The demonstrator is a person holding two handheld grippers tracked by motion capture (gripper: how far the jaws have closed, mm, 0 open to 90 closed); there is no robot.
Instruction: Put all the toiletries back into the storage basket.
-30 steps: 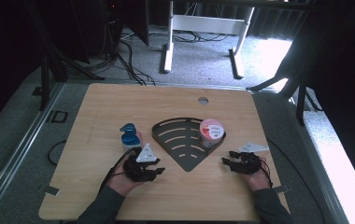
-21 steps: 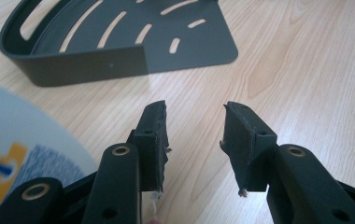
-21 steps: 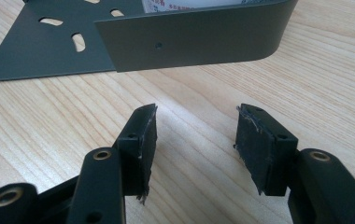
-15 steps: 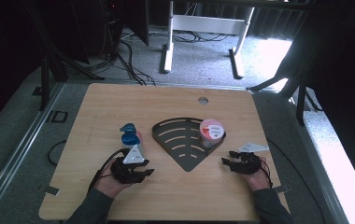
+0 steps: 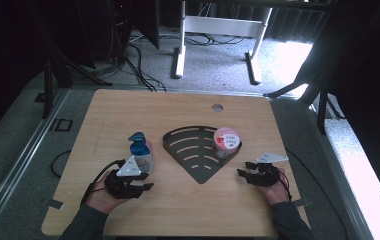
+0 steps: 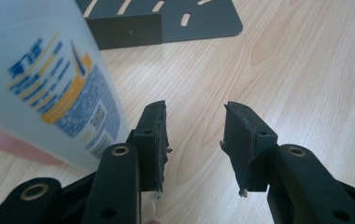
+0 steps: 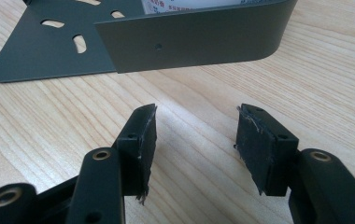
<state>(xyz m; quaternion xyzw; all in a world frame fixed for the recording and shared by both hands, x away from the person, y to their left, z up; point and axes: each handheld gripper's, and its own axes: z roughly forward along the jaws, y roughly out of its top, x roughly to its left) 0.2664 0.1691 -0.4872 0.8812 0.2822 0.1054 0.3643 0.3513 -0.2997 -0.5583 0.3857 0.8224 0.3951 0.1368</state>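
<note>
A pale bottle [image 5: 140,151] with a blue cap stands upright on the wooden table [image 5: 128,115], left of a dark grey fan-shaped tray [image 5: 194,159]. A red-lidded tub [image 5: 226,139] sits in the tray's far right corner. My left gripper [image 5: 146,181] lies just in front of the bottle, pointing right, open with nothing between its pads. In the left gripper view the bottle [image 6: 40,79] looms just outside the left jaw of my gripper [image 6: 194,128]. My right gripper [image 5: 243,169] rests right of the tray, open and holding nothing. In the right gripper view the gripper [image 7: 196,130] faces the tray wall [image 7: 199,42].
A round cable hole [image 5: 217,107] is near the table's far edge. Beyond the table stand a white frame [image 5: 218,30] and loose cables on the grey floor. Bare wood lies between the tray's tip and the near edge.
My left gripper has drawn back to the left, away from the tray's left edge, and now sits in front of the bottle. The right gripper, bottle and tub have stayed put.
</note>
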